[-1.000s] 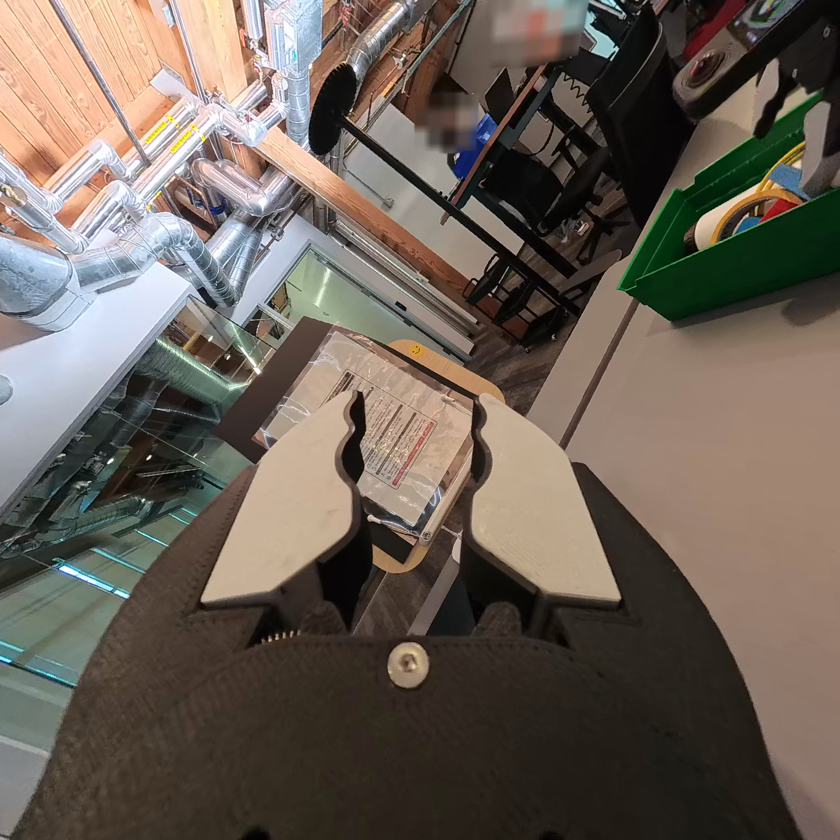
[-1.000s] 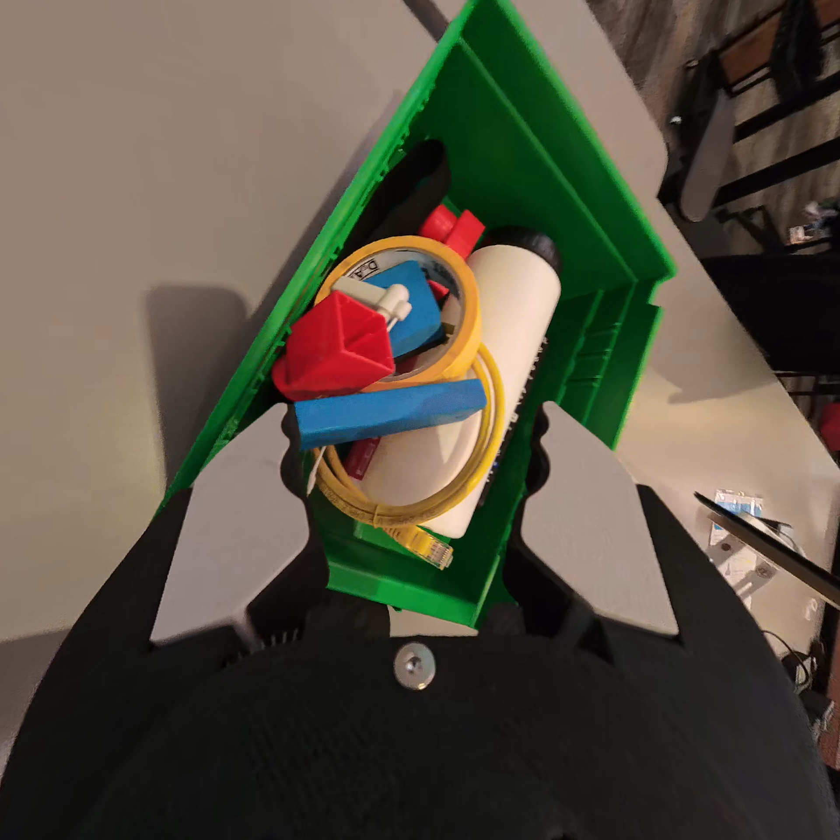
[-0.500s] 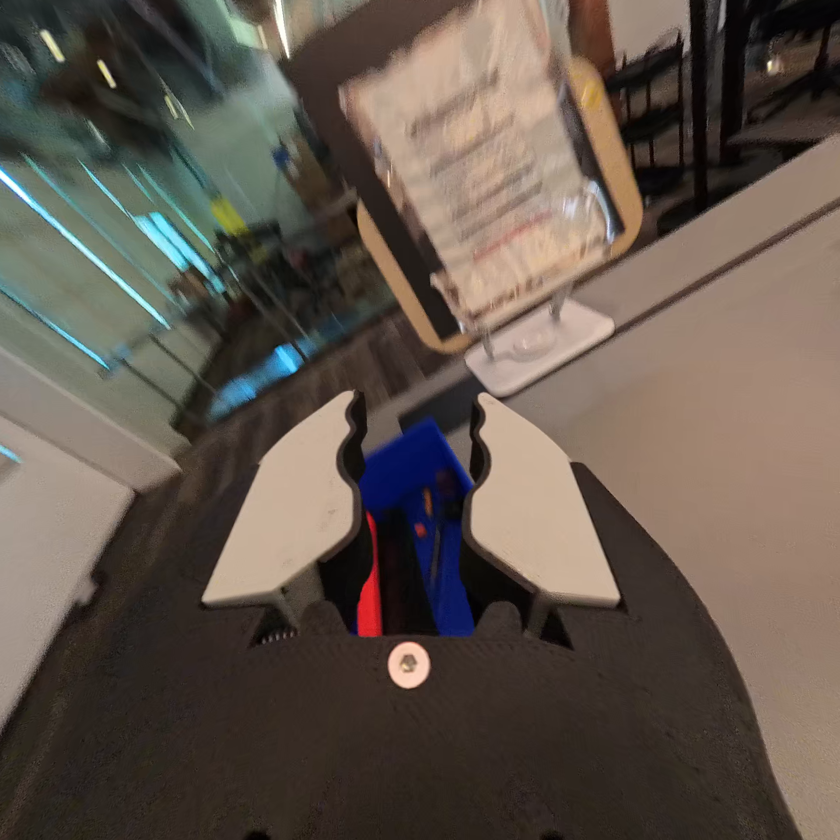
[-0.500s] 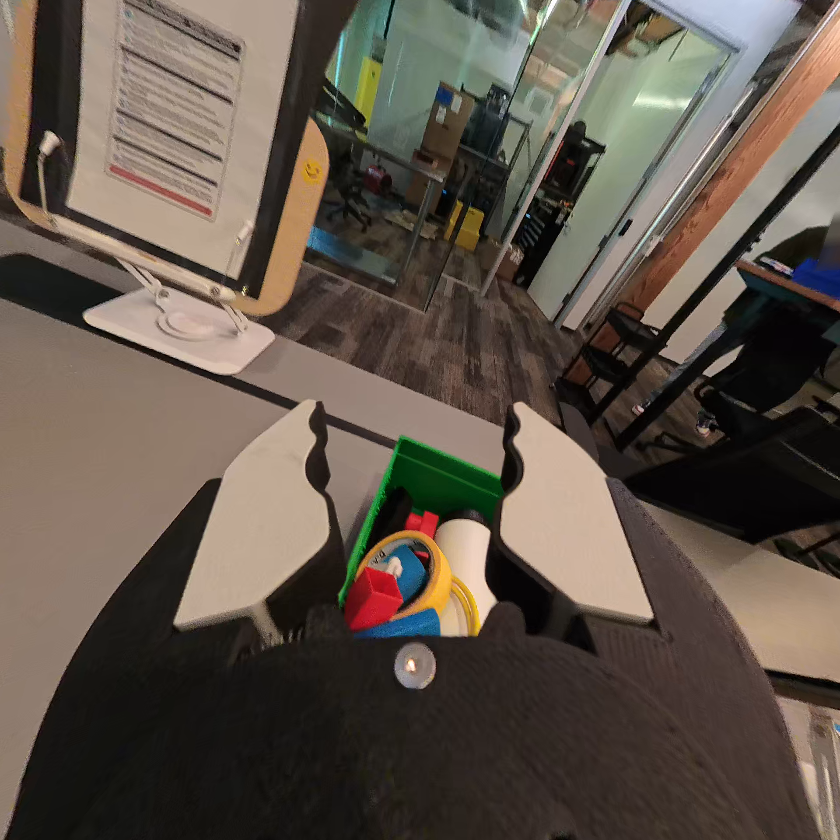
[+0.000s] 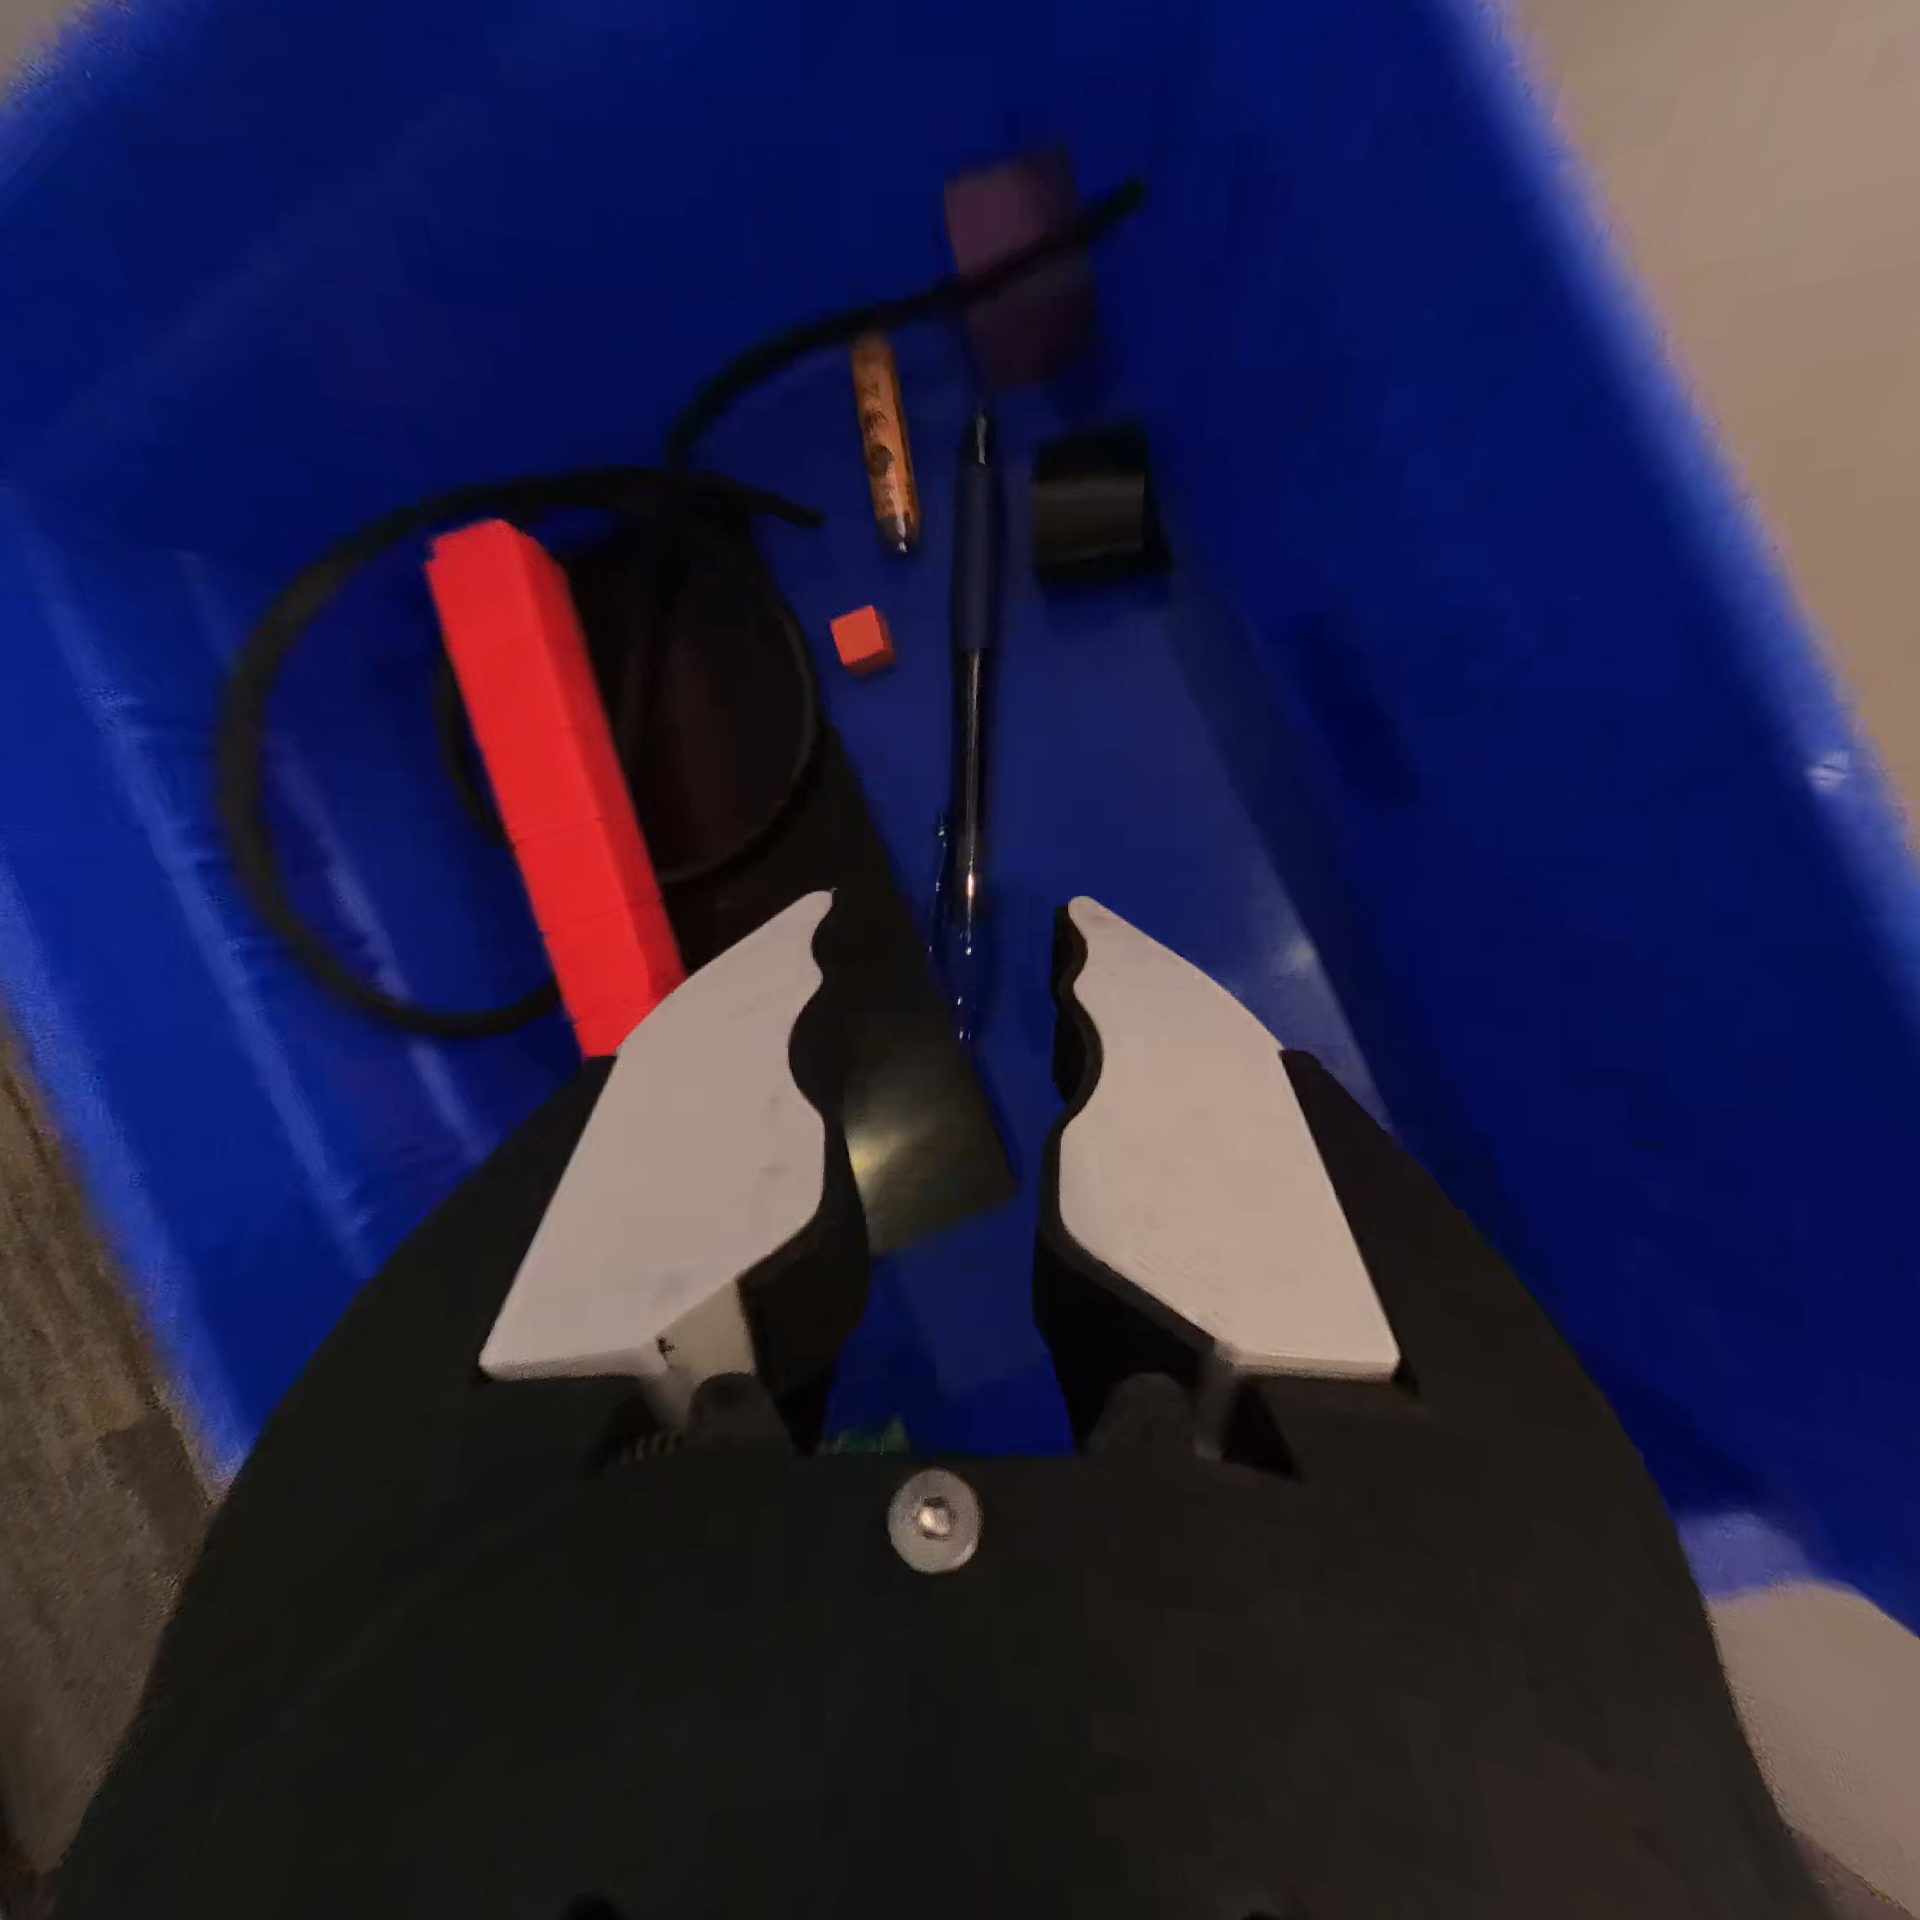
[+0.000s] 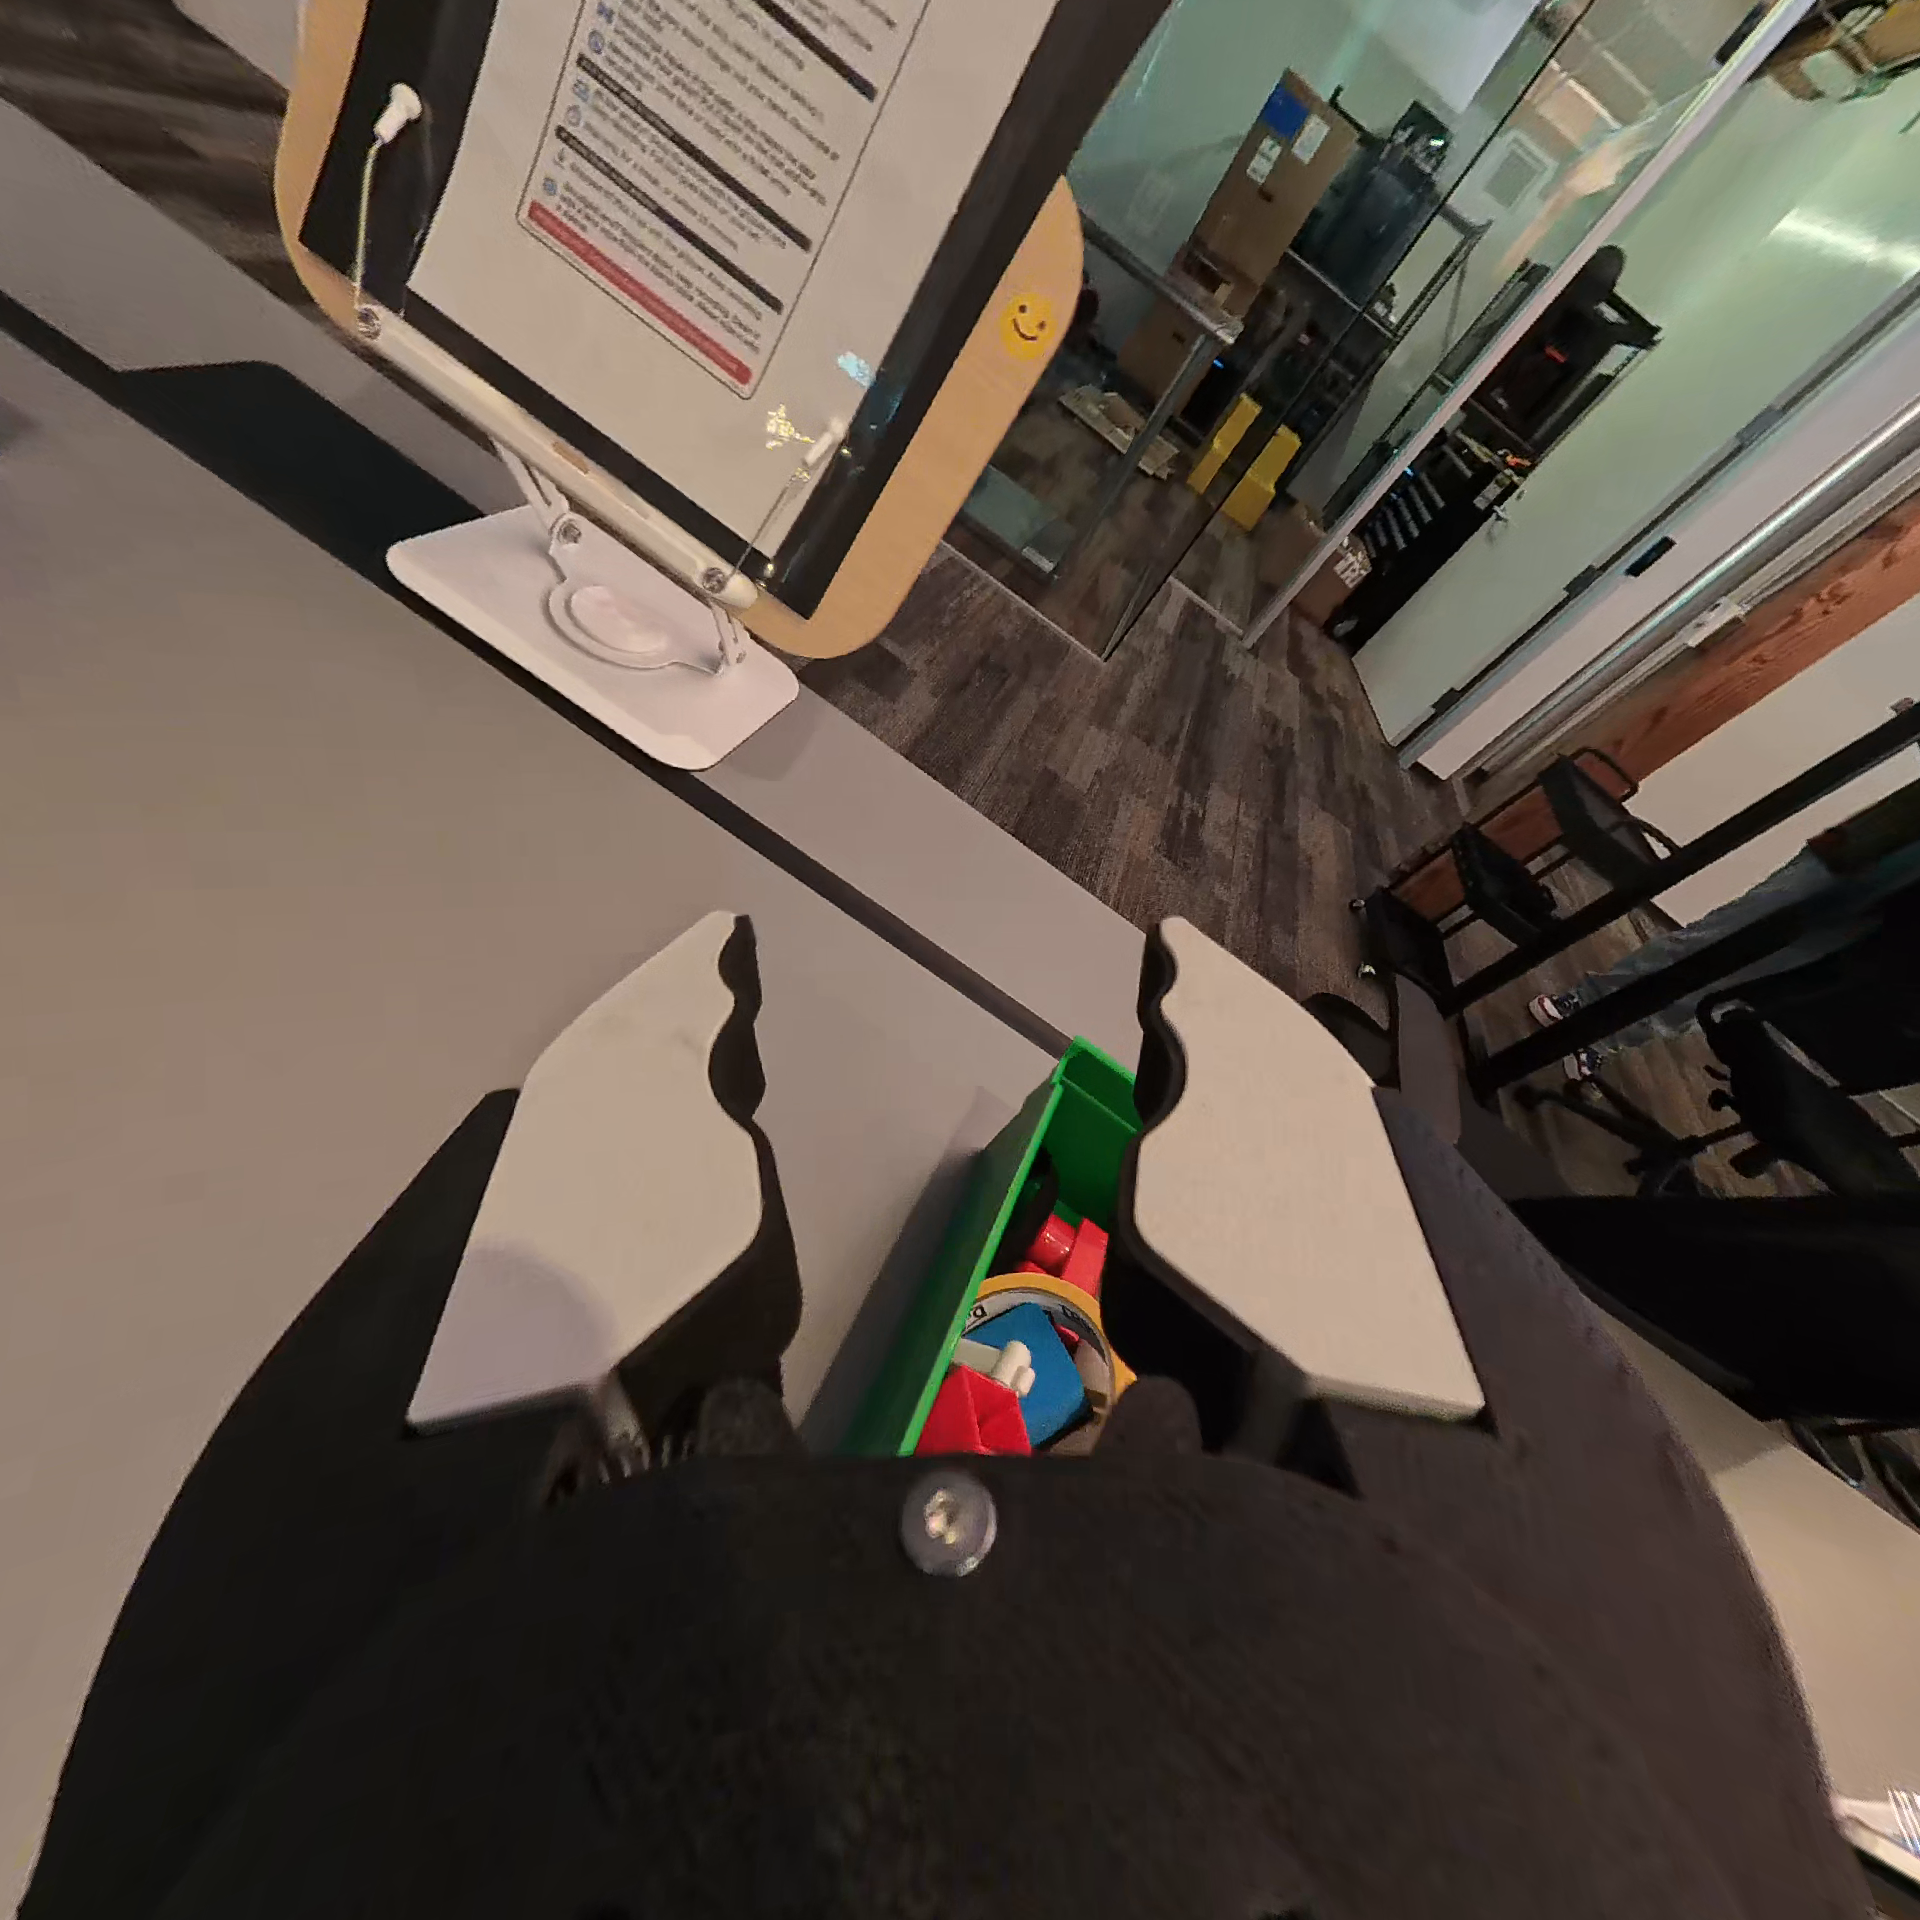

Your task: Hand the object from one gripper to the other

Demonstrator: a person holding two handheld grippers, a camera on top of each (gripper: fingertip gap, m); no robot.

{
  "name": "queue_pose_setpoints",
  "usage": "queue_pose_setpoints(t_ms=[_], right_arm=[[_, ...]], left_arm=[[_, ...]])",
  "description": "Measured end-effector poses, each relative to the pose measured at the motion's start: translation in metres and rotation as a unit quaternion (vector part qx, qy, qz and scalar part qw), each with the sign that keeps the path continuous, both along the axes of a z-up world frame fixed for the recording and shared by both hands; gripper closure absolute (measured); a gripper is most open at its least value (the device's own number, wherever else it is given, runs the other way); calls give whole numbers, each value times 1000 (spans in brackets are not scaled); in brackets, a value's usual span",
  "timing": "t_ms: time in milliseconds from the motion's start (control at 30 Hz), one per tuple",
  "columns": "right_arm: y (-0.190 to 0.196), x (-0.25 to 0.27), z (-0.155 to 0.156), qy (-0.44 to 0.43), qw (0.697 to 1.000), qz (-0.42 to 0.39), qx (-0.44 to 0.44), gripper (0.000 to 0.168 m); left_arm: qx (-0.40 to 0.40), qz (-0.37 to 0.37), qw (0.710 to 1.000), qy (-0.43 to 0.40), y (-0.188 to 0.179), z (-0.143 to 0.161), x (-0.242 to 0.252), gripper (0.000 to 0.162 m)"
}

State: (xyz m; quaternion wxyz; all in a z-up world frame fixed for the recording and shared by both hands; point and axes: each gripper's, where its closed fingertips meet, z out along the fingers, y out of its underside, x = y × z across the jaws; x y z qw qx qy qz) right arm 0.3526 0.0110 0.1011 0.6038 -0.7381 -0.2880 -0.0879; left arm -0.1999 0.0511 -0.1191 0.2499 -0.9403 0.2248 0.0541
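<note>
My left gripper [image 5: 943,914] is open and empty, pointing down into a blue bin [image 5: 1507,623]. In the bin lie a long red block [image 5: 545,769], a small red cube [image 5: 862,639], a dark blue pen [image 5: 971,665], an orange pen [image 5: 883,436], a black cable loop [image 5: 249,727], a flat black sheet [image 5: 894,1081] and a small black block [image 5: 1091,499]. The pen's near end lies just ahead of the fingertips. My right gripper [image 6: 945,940] is open and empty, held above a green bin [image 6: 977,1236] with red and blue blocks and a yellow tape roll [image 6: 1039,1294].
A board with a printed sheet on a white stand [image 6: 623,644] stands at the far edge of the grey table [image 6: 260,883]. Beyond the table are wood-look floor, glass partitions and black chairs [image 6: 1766,1091]. A purple block [image 5: 1013,239] lies at the blue bin's far end.
My left gripper has swung from pointing up at the room down into the blue bin. My right gripper has tilted up from looking down into the green bin and now looks across the table.
</note>
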Motion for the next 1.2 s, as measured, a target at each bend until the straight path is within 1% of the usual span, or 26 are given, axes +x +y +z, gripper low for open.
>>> queue_pose_setpoints(t_ms=[33,100,167,200,300,367,433,500,533,600,700,767,867,933,967,1033,1067,1133,1200], right_arm=[[1,-2,-1,-1,1000,4,-2,97],[2,-6,-2,-3,1000,8,-4,97],[3,-7,-4,-10,1000,7,-7,98],[4,-7,-5,-14,1000,7,-9,98],[5,-9,-9,-21,1000,11,-16,98],[5,-10,-12,-27,999,12,-21,99],[6,-10,-14,-32,999,13,-23,100],[6,-12,-14,-34,999,16,-23,100],[7,-14,-15,-34,999,18,-24,101],[7,-16,-16,-35,999,22,-25,101],[8,-24,-15,-33,999,32,-24,101],[8,-40,-13,-17,998,55,-22,102],[2,-89,-3,46,989,137,-18,103],[-12,-138,10,115,967,226,-14,103],[-24,-165,18,161,946,282,-13,103],[-52,-212,37,266,884,383,-19,103],[-61,-227,46,316,854,413,-22,102],[-68,-243,54,401,806,434,-35,102],[-71,-248,59,461,764,449,-44,102]], left_arm=[[-9,-4,1000,-2,4,-12,0,127],[-22,0,1000,-1,7,-30,-5,125],[-36,7,999,-5,6,-38,-9,126],[-25,9,999,-22,9,-37,-7,128],[-29,19,999,-42,9,-39,-8,131],[-41,3,997,-64,5,-40,0,147],[-49,-2,997,-55,3,-40,-1,148],[-77,18,996,-50,-2,-39,-6,148],[-89,32,993,-67,-5,-34,-6,148],[-75,57,989,-118,-6,-14,-4,148],[12,52,984,-170,-7,40,1,149],[88,17,967,-237,-11,91,22,149],[189,-79,922,-330,-30,168,73,149],[236,-163,878,-383,-51,212,117,149],[247,-207,857,-403,-63,228,140,149],[263,-276,815,-436,-85,253,186,149],[266,-302,795,-454,-95,262,207,149],[251,-344,759,-492,-114,272,243,149],[231,-365,742,-512,-126,272,267,149]])
